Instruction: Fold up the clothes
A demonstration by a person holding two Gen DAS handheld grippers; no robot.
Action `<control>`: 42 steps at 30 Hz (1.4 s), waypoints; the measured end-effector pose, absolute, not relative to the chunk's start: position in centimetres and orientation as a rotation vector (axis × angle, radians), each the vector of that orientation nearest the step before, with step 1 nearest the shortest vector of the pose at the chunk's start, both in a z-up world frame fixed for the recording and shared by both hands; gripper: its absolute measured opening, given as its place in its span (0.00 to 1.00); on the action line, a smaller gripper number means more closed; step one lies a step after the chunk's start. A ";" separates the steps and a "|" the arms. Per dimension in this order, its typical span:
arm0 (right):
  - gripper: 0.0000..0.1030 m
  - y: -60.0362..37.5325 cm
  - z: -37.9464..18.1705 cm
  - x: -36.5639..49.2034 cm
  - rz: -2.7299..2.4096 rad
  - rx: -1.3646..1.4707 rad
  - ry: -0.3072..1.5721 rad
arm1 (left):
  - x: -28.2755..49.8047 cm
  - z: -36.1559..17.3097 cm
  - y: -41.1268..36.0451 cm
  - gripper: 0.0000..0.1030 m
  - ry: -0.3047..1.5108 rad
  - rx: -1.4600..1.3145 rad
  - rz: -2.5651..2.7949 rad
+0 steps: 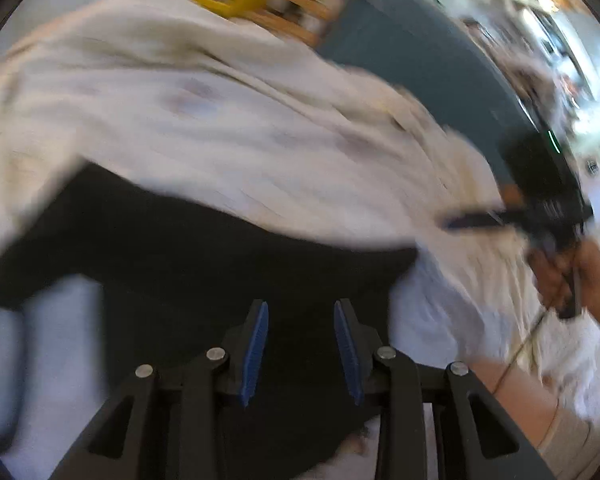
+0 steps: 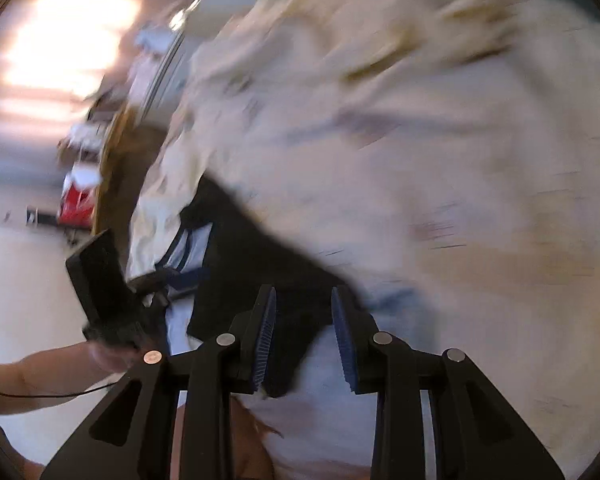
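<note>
Hovering over the dark, nearly black garment (image 1: 204,248), the left gripper (image 1: 300,344) has its blue ribbed pads parted with nothing pinched between them, the black cloth lying underneath rather than in the gap. The right gripper (image 2: 304,336) looks the same in its own view: pads apart, a corner of the black fabric showing beyond the gap, but no sign that it is clamped. The garment lies on a wide, rumpled cream-white cloth cover (image 1: 228,120) that drapes over the work surface, with a pale blue-white piece of fabric (image 2: 324,396) just beside the black one near the right gripper. Both views are heavily smeared by motion, so edges and folds are hard to place. From here the main risk, as I judge it, is a closing grip that catches the cream cover together with the black cloth, since the two lie in contact and the cover is loose and wrinkled; lifting then would drag the whole cover and spoil the fold. A second risk is seizing one layer only, leaving the fold lopsided. A thin cable (image 1: 520,348) trailing near the person's hand (image 1: 580,276) could also snag on fabric. No brand, label or legible writing can be read anywhere; the blur hides any fine print.
</note>
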State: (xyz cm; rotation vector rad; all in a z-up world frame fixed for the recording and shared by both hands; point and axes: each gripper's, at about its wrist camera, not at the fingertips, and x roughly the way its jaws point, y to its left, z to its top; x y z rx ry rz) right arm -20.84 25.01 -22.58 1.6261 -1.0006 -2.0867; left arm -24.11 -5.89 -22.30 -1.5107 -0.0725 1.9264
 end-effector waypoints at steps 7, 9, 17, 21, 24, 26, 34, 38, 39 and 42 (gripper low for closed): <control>0.05 22.4 -29.3 -24.0 -2.109 1.729 -0.901 | -18.6 -28.2 -2.2 0.34 0.101 -1.773 1.696; 0.14 23.8 -27.8 -24.0 -2.260 1.695 -0.851 | -18.6 -28.1 -2.8 0.34 0.081 -1.802 1.671; 0.15 17.3 -24.2 -22.8 -2.102 1.656 -0.560 | -22.7 -22.0 -8.3 0.34 -0.140 -1.598 2.015; 0.14 12.1 -26.9 -20.9 -2.023 1.754 -0.270 | -25.3 -24.1 -13.0 0.34 -0.126 -1.728 2.205; 0.10 11.3 -28.8 -20.0 -2.040 1.833 -0.107 | -26.4 -27.9 -17.3 0.29 -0.153 -1.908 2.228; 0.14 11.1 -27.5 -20.4 -2.050 1.792 -0.143 | -26.4 -26.1 -18.6 0.15 -0.246 -1.872 2.282; 0.15 5.5 -22.3 -29.3 -2.151 1.663 -0.152 | -20.3 -23.3 -20.0 0.37 -0.270 -1.735 2.383; 0.15 -0.7 -24.2 -34.2 -2.086 1.757 0.065 | -20.1 -26.5 -20.1 0.37 -0.309 -1.880 2.371; 0.15 -2.0 -24.7 -34.9 -2.052 1.777 0.118 | -20.4 -26.8 -20.0 0.37 -0.316 -1.901 2.376; 0.14 -5.7 -26.6 -36.1 -1.965 1.820 0.430 | -20.9 -27.8 -18.9 0.39 -0.267 -1.949 2.407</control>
